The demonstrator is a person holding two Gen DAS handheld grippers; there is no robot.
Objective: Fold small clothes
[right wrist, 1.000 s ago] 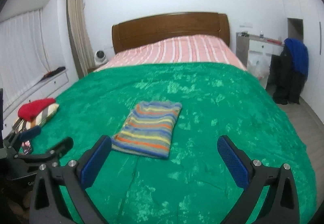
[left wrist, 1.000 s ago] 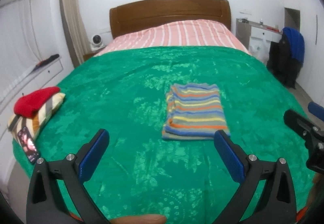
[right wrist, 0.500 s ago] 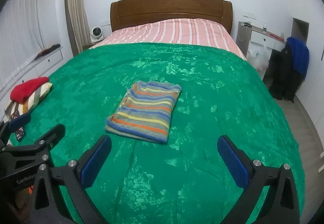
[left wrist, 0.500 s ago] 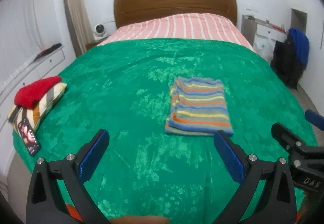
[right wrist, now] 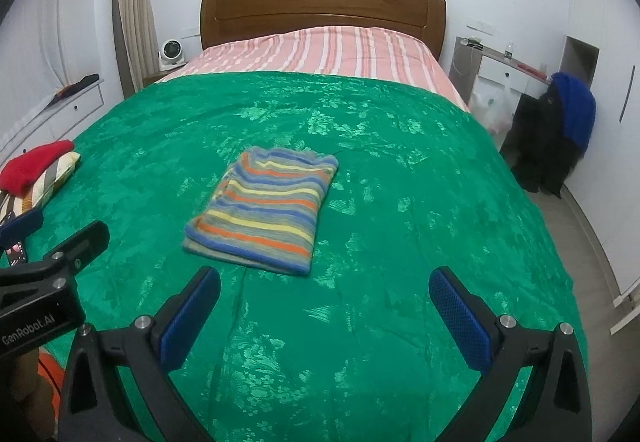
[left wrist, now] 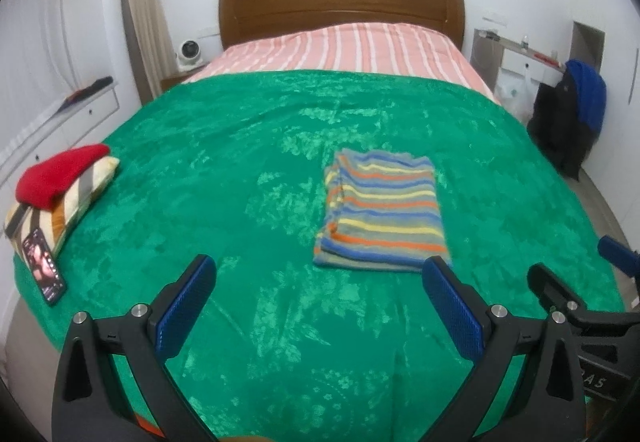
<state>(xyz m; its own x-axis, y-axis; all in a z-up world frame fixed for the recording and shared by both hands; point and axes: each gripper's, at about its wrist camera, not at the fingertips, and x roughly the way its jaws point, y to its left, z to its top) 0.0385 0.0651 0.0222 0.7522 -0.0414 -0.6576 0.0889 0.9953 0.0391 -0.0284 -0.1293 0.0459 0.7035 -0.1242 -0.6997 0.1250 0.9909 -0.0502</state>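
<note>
striped garment (left wrist: 382,208) lies folded into a neat rectangle on the green blanket (left wrist: 224,170), about mid-bed, flat and apart from everything else. left gripper (left wrist: 318,292) hangs above the near edge of the blanket with its jaws spread wide and nothing between them; its right pad sits just in front of the garment's near right corner in that view, though i cannot tell whether it touches. right gripper (right wrist: 324,302) is likewise wide open and empty, near the foot of the bed, with the garment ahead and to its left. at the left edge of the bed a red folded piece (left wrist: 60,174) rests on a striped folded piece (left wrist: 68,206), with a phone (left wrist: 43,269) beside them.

judging from this, the fold looks finished and the step in hand is likely moving the garment to that stack. to do it well, pinch all layers at both near corners together, lift level, and keep the edges aligned so the stack does not spill.
</note>
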